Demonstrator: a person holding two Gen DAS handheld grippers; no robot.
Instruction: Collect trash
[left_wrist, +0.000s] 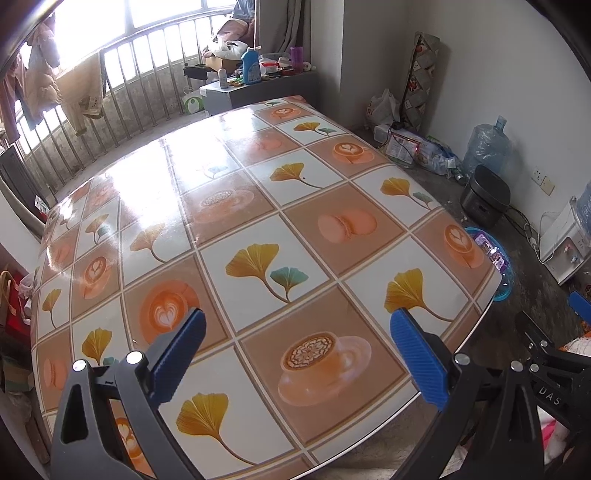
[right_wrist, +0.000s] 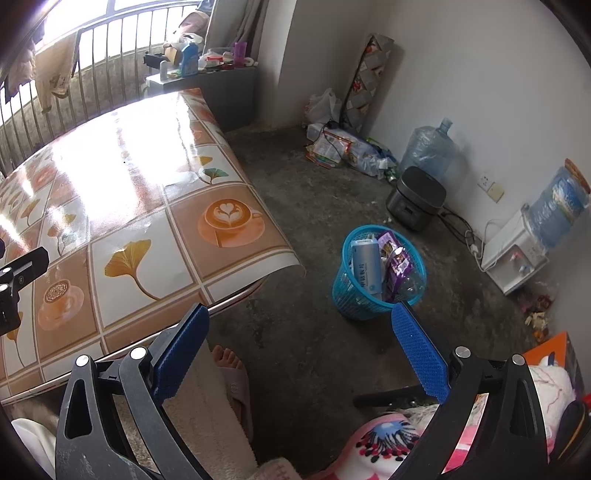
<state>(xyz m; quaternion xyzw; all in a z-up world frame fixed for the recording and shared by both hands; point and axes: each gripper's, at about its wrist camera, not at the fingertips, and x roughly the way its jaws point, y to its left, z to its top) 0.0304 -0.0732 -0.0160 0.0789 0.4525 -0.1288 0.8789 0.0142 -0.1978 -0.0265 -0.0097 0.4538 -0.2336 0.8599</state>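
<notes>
Here the left gripper (left_wrist: 295, 354) hangs over the near part of the table (left_wrist: 258, 206), its blue jaws spread wide with nothing between them. The table wears a glossy cloth printed with coffee cups, macarons and ginkgo leaves, with window glare on its far half.

The right gripper (right_wrist: 301, 350) is off the table's corner, above the concrete floor (right_wrist: 314, 184), its jaws likewise spread and holding nothing. Ahead of it, on the floor well apart from the table, stands the blue basket (right_wrist: 351, 291), filled with trash: a pale blue carton (right_wrist: 365, 262) upright inside, purple wrappers (right_wrist: 397, 262) beside it, and a clear plastic bottle (right_wrist: 412, 282) against the right wall. In the left view only the basket's rim (left_wrist: 504, 273) peeks past the table edge.

Along the far wall sit a black rice cooker (right_wrist: 415, 197), a water jug (right_wrist: 428, 149) and a white water dispenser (right_wrist: 513, 253). A bare foot in a slipper (right_wrist: 231, 373) shows under the table edge.
</notes>
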